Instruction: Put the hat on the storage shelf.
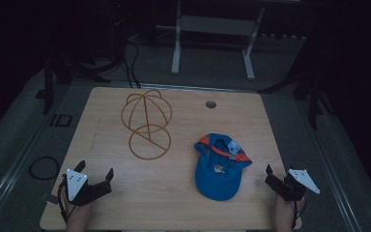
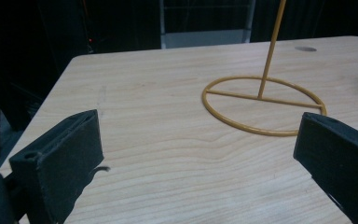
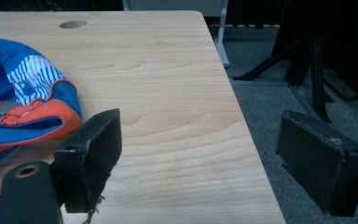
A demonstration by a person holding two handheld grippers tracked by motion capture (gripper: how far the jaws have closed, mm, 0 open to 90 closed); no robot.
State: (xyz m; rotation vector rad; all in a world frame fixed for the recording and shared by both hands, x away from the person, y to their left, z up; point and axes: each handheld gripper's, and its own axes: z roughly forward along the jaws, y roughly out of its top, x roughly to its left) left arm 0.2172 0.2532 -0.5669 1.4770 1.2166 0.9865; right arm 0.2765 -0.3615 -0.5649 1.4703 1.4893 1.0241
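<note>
A blue cap with an orange trim lies upside down on the wooden table, right of centre; its striped lining and strap are seen close up in the right gripper view. A yellow wire hat stand stands at the back left, and its ring base and pole rise ahead of the left jaws. My left gripper rests at the front left corner, open, with bare wood between its jaws. My right gripper sits at the front right edge, open and holding nothing, just right of the cap.
A round hole is cut in the table near its back edge. A white metal frame stands on the floor behind. A black cable loop lies on the floor at the left, and dark tripod legs stand at the right.
</note>
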